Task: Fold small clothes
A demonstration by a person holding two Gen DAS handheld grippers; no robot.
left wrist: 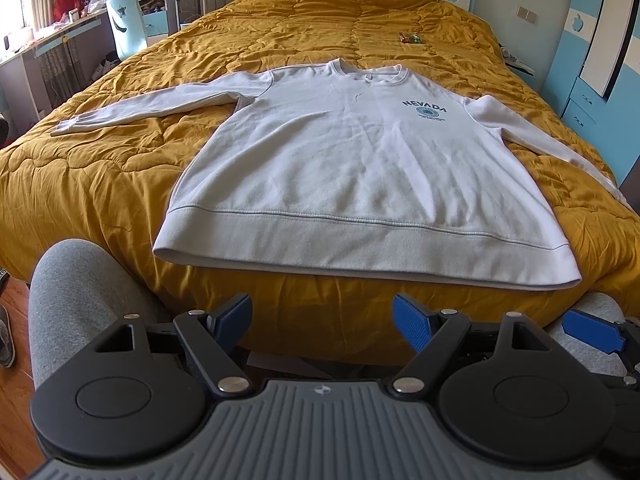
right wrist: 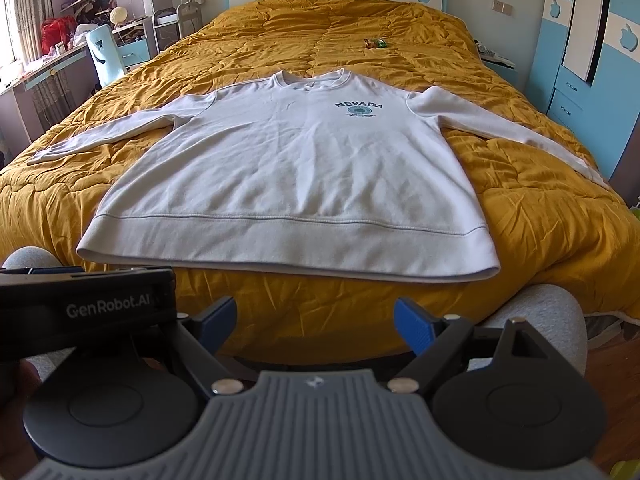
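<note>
1. The step in hand looks like the very start: the white sweatshirt lies face up and fully spread on the bed, not yet folded anywhere, filling the middle of both views with its hem nearest the lens
2. The left tool sits at the bottom centre of its view, below the foot of the bed and well short of the hem; its blue pads stand apart and hold nothing
3. The right tool is placed likewise in its own view, pads apart and empty, with the left tool's black body crossing the lower left of that frame
4. The next move, as I judge it, calls for carrying a tool up to a sleeve or a side edge and pinching the cloth cleanly, so a first fold can be laid over the body
5. The left sleeve stretches toward the left edge of the frame; the right sleeve runs to the right edge and seems to trail off the side of the bed
6. The fabric looks thick, soft fleece knit, faintly rippled, with a wide ribbed hem band and a ribbed round collar
7. A dark "NEVADA" print sits on the chest, right of centre
8. The mustard quilt beneath is puffy and creased, so the cloth may drag on it rather than slide
</note>
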